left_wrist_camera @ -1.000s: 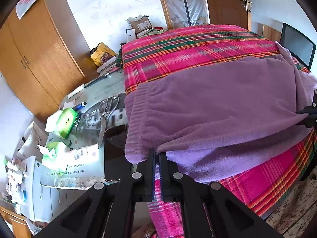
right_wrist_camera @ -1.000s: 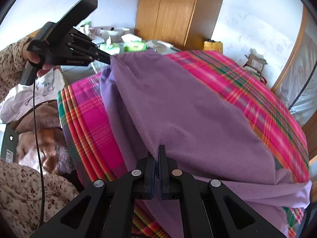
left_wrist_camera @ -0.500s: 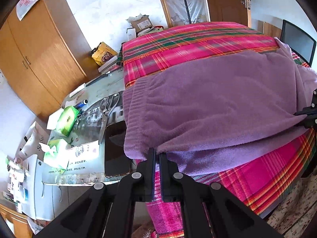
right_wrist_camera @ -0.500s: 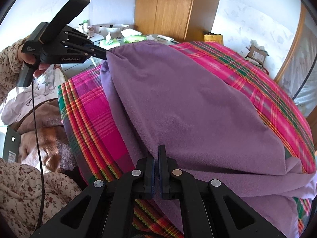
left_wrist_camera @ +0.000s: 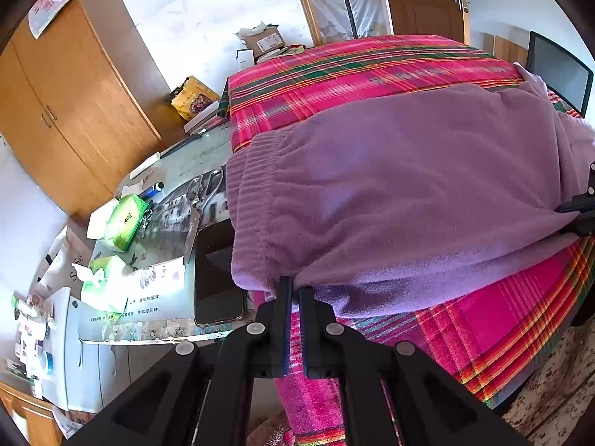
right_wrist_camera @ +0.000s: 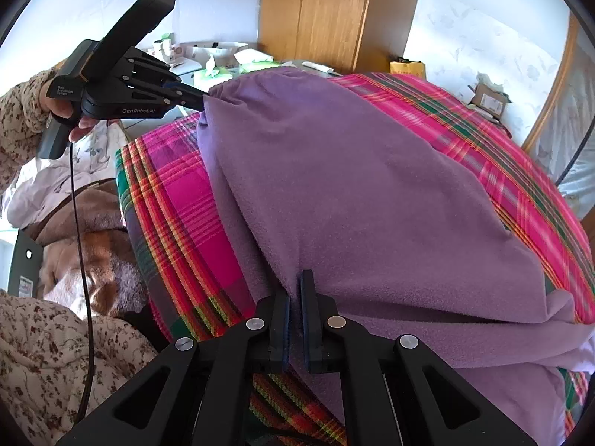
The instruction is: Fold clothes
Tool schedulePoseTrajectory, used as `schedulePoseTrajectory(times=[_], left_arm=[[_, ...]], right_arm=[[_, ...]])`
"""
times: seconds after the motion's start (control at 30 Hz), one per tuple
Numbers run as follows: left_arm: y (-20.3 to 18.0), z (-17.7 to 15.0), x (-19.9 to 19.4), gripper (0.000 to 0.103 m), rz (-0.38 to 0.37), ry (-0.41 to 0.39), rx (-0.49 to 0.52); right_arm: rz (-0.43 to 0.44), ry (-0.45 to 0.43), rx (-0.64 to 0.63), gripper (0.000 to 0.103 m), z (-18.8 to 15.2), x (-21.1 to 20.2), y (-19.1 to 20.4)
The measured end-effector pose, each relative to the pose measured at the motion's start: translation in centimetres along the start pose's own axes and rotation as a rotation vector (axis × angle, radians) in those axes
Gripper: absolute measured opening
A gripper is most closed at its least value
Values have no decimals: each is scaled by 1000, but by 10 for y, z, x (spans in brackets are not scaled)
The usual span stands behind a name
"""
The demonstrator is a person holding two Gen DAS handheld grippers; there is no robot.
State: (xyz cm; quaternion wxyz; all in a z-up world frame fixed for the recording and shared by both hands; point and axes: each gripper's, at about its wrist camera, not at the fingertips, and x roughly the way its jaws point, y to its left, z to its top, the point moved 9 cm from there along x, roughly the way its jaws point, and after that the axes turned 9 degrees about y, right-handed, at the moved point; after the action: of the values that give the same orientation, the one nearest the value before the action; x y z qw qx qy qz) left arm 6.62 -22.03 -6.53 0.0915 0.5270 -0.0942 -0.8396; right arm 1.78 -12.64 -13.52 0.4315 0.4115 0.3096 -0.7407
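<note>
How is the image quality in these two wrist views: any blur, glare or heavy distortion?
Left wrist view: sharp, daylit; fisheye bows the wooden wardrobe; dark vignette in the corners. Right wrist view: sharp too; the purple fleece garment bulges barrel-like; the pale wall is nearly washed out.

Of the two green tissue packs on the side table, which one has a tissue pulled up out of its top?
The green tissue pack nearer the camera, beside the printed paper sheet. The other pack, farther back near the scissors, looks closed.

Home bedroom — plaid-covered bed [left_wrist_camera: 372, 70], wooden wardrobe [left_wrist_camera: 67, 111], cluttered side table [left_wrist_camera: 174, 171].
</note>
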Motion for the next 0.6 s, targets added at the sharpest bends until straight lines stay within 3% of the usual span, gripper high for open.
schedulePoseTrajectory(times=[0.6], left_arm=[[11, -19, 5, 4, 3, 45, -52]], right_arm=[[-37, -33, -32, 8, -4, -1, 5]])
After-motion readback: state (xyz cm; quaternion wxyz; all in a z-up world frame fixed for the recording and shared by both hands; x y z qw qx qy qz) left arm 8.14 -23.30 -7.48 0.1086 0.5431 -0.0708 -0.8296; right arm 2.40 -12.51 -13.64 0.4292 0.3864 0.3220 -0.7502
